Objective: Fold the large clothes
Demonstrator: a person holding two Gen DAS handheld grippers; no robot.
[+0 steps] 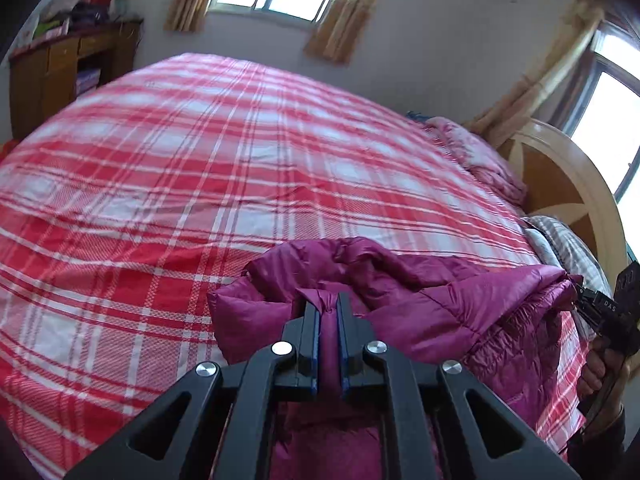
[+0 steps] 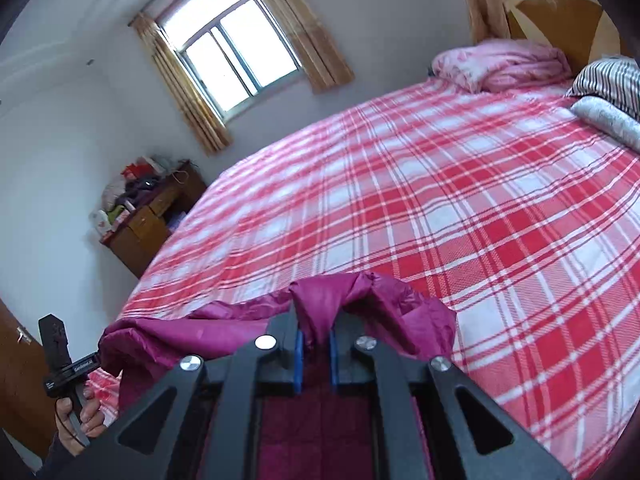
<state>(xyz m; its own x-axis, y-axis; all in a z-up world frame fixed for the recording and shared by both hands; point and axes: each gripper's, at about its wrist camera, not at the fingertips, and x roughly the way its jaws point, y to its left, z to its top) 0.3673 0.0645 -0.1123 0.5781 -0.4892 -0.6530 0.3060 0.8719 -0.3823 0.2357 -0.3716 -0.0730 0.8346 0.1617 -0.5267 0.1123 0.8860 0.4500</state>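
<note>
A home bedroom: a wide bed under a red-and-white plaid sheet (image 2: 440, 208) fills the room, its curved wooden headboard (image 2: 560, 4) at one o'clock, a tan-curtained window (image 2: 236, 48) at eleven, a cluttered brown wooden cabinet (image 2: 152, 220) at nine.

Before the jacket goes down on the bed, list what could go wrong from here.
1. The left gripper and right gripper each pinch only a small bunch of the purple jacket; the slick fabric might slip out.
2. The jacket hangs bunched between them, so it may land creased on the plaid bedspread.
</note>
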